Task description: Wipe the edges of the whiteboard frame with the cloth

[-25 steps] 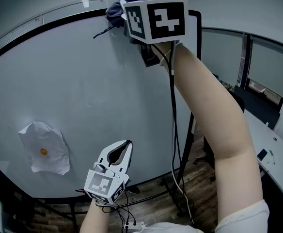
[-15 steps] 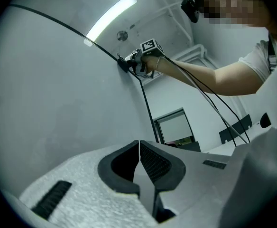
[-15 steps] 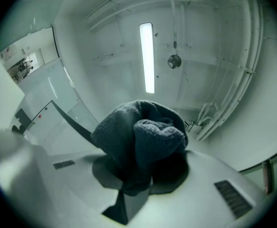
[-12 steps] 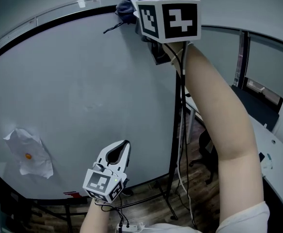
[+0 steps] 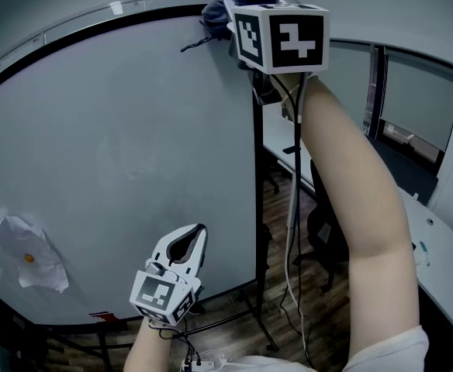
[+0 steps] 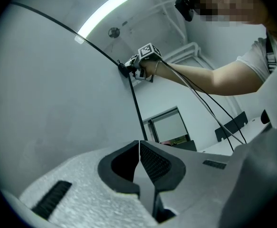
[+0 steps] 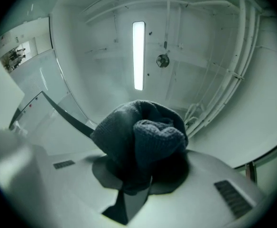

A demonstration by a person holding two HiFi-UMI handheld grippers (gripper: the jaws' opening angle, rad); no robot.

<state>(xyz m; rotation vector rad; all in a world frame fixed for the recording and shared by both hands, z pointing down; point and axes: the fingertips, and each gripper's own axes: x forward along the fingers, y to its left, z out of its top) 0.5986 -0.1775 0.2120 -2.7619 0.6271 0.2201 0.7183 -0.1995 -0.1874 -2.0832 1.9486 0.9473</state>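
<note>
Whiteboard (image 5: 118,153), with a black frame (image 5: 257,208) along its top and right edges. Right gripper (image 7: 137,177), raised overhead, jaws clamped on a bunched dark cloth (image 7: 145,137). The cloth sits at the frame's upper right corner. Left gripper (image 6: 139,148), held low in front of the board and apart from it, jaws closed together with nothing between them. Crumpled paper (image 5: 26,256) with an orange spot, at the board's lower left.
</note>
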